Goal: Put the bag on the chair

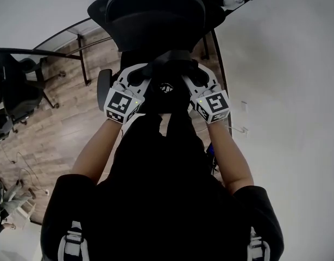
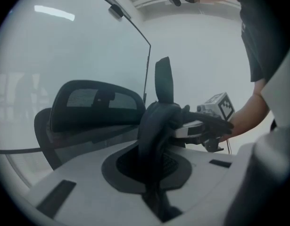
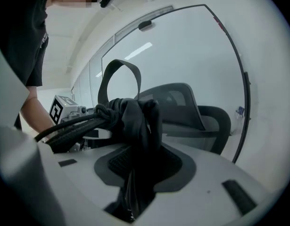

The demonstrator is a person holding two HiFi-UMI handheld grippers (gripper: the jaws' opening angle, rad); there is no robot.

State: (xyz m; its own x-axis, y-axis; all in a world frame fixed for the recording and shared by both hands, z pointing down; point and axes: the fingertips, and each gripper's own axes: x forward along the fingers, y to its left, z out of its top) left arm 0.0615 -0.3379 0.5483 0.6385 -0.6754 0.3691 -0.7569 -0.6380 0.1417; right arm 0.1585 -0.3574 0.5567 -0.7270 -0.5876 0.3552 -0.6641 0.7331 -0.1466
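Observation:
A black bag [image 1: 167,89] hangs between my two grippers, just in front of the black office chair [image 1: 150,15]. In the head view my left gripper [image 1: 147,74] holds the bag's left top and my right gripper [image 1: 186,74] its right top. The left gripper [image 2: 152,169] is shut on a bunch of the bag's dark fabric [image 2: 155,131], with the chair's backrest [image 2: 95,105] behind it. Seen from its own camera, the right gripper [image 3: 136,169] is clamped on folded bag fabric [image 3: 137,124], and a strap loop [image 3: 117,74] stands above. The chair's seat is hidden under the bag.
A desk with thin metal legs [image 1: 82,56] stands to the left of the chair, and another dark chair [image 1: 14,88] sits farther left. Cables [image 1: 20,173] lie on the wood floor. A white wall [image 1: 286,91] runs along the right.

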